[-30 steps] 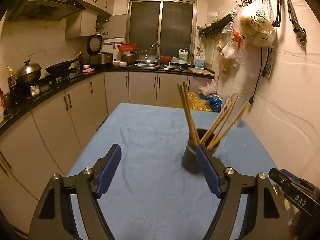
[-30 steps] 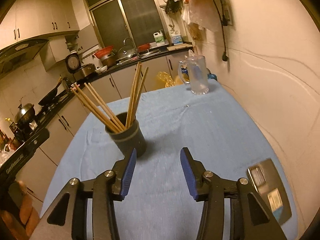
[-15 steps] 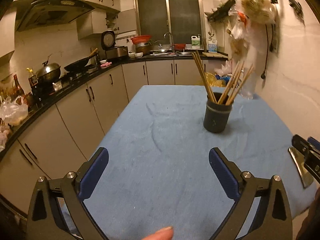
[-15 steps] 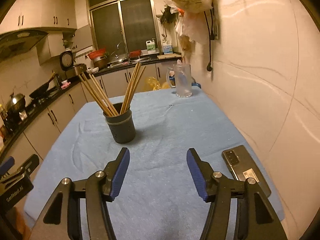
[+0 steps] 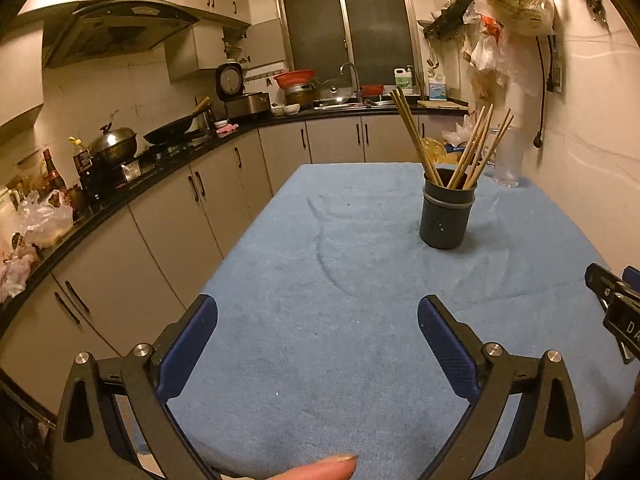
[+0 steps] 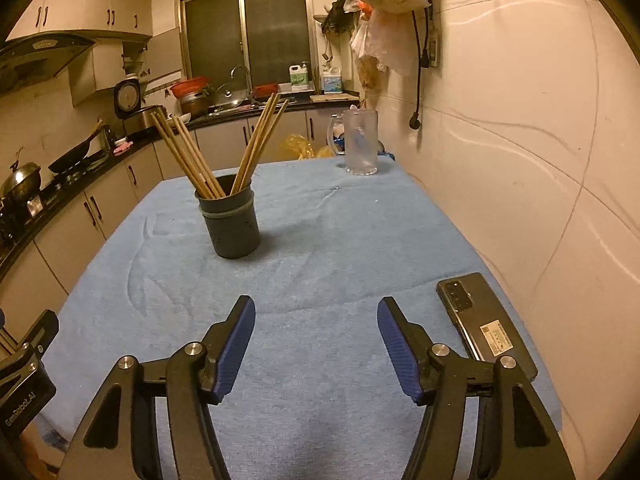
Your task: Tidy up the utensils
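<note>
A dark round holder (image 5: 447,216) (image 6: 231,222) stands upright on the blue tablecloth (image 5: 340,280) (image 6: 340,248), with several wooden chopsticks (image 5: 460,148) (image 6: 224,148) leaning out of it. My left gripper (image 5: 318,314) hangs wide open near the table's front edge, well short of the holder, with nothing between its fingers. My right gripper (image 6: 316,314) is also back near the front edge; its jaws are opening and hold nothing. The holder lies ahead and to its left. Part of the right gripper (image 5: 616,312) shows at the left wrist view's right edge.
A dark phone (image 6: 484,324) lies flat near the table's right front corner by the wall. A glass mug (image 6: 360,142) stands at the far right end. Kitchen counters (image 5: 120,192) with pots run along the left. A fingertip (image 5: 320,470) shows at the bottom.
Both grippers have drawn back from the holder toward the table's front edge and their jaws have widened. The holder with its chopsticks stays in place. The phone came into fuller view.
</note>
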The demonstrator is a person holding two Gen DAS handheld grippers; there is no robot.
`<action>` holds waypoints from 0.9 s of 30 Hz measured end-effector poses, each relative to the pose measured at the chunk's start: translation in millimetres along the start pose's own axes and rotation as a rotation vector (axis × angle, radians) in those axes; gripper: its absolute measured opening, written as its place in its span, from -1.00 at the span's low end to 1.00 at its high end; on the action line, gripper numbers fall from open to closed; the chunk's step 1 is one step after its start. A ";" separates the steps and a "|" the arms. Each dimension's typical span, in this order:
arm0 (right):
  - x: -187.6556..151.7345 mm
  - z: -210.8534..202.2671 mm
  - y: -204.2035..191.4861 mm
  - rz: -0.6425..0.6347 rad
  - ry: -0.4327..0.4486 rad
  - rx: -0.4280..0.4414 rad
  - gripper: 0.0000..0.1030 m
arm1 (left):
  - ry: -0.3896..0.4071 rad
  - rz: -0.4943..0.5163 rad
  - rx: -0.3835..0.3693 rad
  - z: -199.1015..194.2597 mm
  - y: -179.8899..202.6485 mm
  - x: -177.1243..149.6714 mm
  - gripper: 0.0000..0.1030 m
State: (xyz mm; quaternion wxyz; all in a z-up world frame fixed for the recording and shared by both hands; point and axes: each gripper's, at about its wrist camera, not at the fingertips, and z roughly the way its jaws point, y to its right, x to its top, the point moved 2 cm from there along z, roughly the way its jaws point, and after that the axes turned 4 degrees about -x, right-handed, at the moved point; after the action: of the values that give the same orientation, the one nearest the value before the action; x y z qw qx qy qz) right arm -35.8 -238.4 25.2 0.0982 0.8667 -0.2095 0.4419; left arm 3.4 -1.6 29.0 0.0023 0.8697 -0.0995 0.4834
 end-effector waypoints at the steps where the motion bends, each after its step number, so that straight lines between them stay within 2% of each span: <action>1: 0.1 -0.7 -0.8 -0.006 0.002 -0.001 0.37 | -0.002 -0.002 -0.001 0.4 -0.7 -0.6 0.94; 7: 0.7 -5.3 -4.6 -0.015 0.034 -0.016 0.65 | -0.011 -0.009 -0.002 2.7 -2.9 -2.4 0.94; 10: 0.6 -5.5 -4.8 -0.015 0.036 -0.023 0.73 | -0.010 -0.007 -0.001 2.8 -3.1 -2.4 0.94; 27: -1.9 -1.8 -8.6 -0.031 0.027 -0.042 0.81 | -0.008 -0.005 -0.006 4.3 1.3 -4.4 0.94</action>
State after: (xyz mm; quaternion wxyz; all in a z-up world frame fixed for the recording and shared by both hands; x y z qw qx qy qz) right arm -34.3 -229.6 24.9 0.1262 0.8617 -0.2038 0.4472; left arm 4.5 -2.6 22.9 0.0055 0.8719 -0.0989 0.4795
